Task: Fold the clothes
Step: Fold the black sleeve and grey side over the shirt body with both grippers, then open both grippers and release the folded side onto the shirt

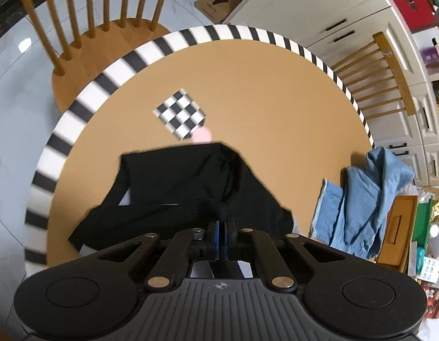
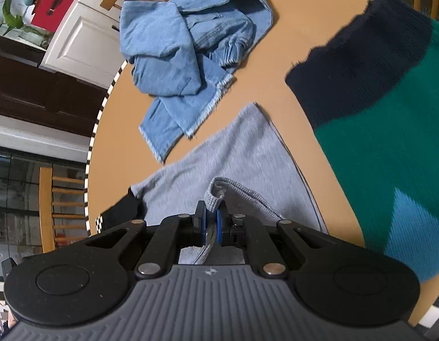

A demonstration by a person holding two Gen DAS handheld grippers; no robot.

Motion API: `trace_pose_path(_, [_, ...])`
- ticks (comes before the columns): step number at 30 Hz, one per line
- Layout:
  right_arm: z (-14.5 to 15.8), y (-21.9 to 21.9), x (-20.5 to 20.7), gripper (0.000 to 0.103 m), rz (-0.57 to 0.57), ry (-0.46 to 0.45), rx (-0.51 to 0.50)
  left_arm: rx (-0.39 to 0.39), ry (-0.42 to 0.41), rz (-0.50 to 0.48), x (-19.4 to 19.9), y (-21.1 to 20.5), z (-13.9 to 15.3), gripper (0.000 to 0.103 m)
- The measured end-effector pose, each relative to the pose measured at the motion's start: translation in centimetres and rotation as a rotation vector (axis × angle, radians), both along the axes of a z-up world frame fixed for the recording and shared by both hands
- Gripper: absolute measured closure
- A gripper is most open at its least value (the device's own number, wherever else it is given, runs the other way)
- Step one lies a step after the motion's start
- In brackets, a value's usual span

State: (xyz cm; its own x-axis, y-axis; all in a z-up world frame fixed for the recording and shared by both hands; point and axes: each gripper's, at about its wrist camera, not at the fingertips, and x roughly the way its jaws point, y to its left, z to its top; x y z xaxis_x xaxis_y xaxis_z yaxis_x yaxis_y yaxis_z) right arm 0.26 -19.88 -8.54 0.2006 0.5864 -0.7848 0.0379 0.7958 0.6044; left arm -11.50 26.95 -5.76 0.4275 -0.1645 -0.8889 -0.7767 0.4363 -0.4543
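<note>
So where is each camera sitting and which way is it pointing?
Left wrist: on the left tongs, facing steeply down at the round table; tongs shut on black fabric.
Right wrist: on the right tongs, angled down; tongs shut on a grey ribbed cuff.
Both show the blue denim garment and table.

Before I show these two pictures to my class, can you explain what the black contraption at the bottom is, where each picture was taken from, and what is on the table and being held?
There is no robot: a person holds a two-finger gripper in each hand, each with a camera looking along its fingers. In the left camera's view, the left gripper is shut on a black garment. In the right camera's view, the right gripper pinches a grey garment. Both lie on a round table with a striped rim. Crumpled blue denim, a green-and-navy knit and a checkered card also lie there.
</note>
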Motion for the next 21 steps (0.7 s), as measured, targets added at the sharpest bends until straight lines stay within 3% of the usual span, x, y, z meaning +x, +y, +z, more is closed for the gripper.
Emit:
trace_pose_path(7, [-0.6,1.5,4.1,0.096,-0.047,0.037,0.003,-0.056,0.038,0.029,4.1,2.4,-1.9,0.099])
trace_pose_path(13, [-1.2,2.6,6.5,0.096,-0.084,0.041,-0.001,-0.090,0.024,0.031,6.9,3.9,-2.9,0.099])
trace_pose_path(21, [-6.1,3.0,9.2,0.096,-0.195,0.142,-0.056,-0.134,0.087,0.112,8.7,5.5,-8.0,0.098])
